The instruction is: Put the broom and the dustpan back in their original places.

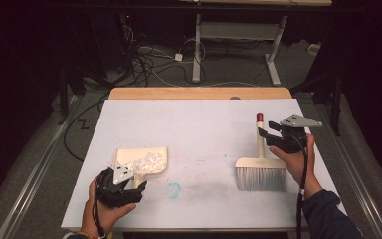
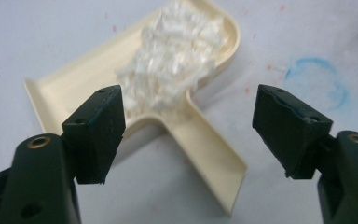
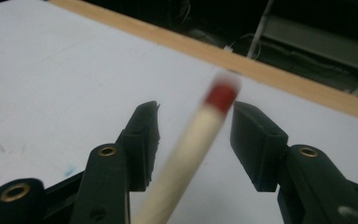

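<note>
At the near edge of the table (image 1: pixel 199 107), the left gripper (image 1: pixel 138 186) sits in the person's left hand (image 1: pixel 102 211), low over the white surface. In the left gripper view its jaws stand wide apart with nothing pressed between the pads; the handle of the cream dustpan (image 2: pixel 135 98) runs along the table below and between them, untouched. The dustpan lies flat just beyond this gripper, its pan holding a heap of white shredded scraps (image 2: pixel 175 56). A faint blue ring mark (image 1: pixel 172 189) shows on the table surface just to the right of the gripper.

On the right side, slightly farther out, the brush (image 1: pixel 261 172) lies flat on the table: grey bristles face the near edge, and the pale handle with a red tip (image 1: pixel 259 116) points toward the far edge. The right gripper (image 1: pixel 264 138), carried by the right hand (image 1: pixel 293 159), is level with the brush handle. In the right gripper view its jaws are partly open, with the handle (image 3: pixel 186 158) passing between them; gaps show on both sides, so the pads do not clamp it.

Beyond the white surface runs a bare wooden strip (image 1: pixel 199 93) of the table, then floor with loose cables (image 1: pixel 149 62) and a white desk frame (image 1: pixel 238 40)
</note>
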Tool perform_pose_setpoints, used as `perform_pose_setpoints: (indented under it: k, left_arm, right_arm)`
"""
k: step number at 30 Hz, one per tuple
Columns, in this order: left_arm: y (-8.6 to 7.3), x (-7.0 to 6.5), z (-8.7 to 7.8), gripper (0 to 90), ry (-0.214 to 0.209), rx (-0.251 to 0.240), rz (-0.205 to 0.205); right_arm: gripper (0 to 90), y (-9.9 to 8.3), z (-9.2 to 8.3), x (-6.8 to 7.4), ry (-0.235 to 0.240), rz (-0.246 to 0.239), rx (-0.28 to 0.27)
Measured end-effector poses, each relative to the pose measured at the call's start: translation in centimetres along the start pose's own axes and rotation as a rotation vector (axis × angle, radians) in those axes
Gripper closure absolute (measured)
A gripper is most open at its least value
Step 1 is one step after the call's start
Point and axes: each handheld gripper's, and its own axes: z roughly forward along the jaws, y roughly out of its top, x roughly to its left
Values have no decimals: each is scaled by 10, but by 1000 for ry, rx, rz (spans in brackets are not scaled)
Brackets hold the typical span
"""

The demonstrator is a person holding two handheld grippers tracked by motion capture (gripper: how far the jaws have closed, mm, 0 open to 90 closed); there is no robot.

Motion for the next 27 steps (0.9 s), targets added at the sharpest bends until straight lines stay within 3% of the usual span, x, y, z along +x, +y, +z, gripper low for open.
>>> perform_pose_setpoints:
  k: [3, 6, 9, 13, 16, 21, 27]
  left_arm:
    - [-4, -5, 3, 221, 2, -32, 44]
    - [-6, -10, 6, 203, 3, -43, 77]
    - [-8, -11, 7, 194, -10, -80, 73]
    - [-8, -14, 9, 183, -15, -87, 89]
    - [-9, -15, 11, 183, -24, -83, 84]
    - [-10, -17, 13, 168, -28, -77, 89]
    - [-11, -19, 15, 168, -35, -81, 103]
  right_arm:
    - [497, 1, -3, -2, 13, 2, -47]
    - [463, 2, -5, -1, 12, -6, -60]
    - [420, 3, -4, 1, -6, -28, -51]
    - [386, 4, -6, 6, -3, -36, -72]
    - [329, 6, -8, 9, -26, -54, -101]
    - [264, 7, -16, 18, -46, -51, -153]
    - [227, 10, -25, 28, -38, -36, -198]
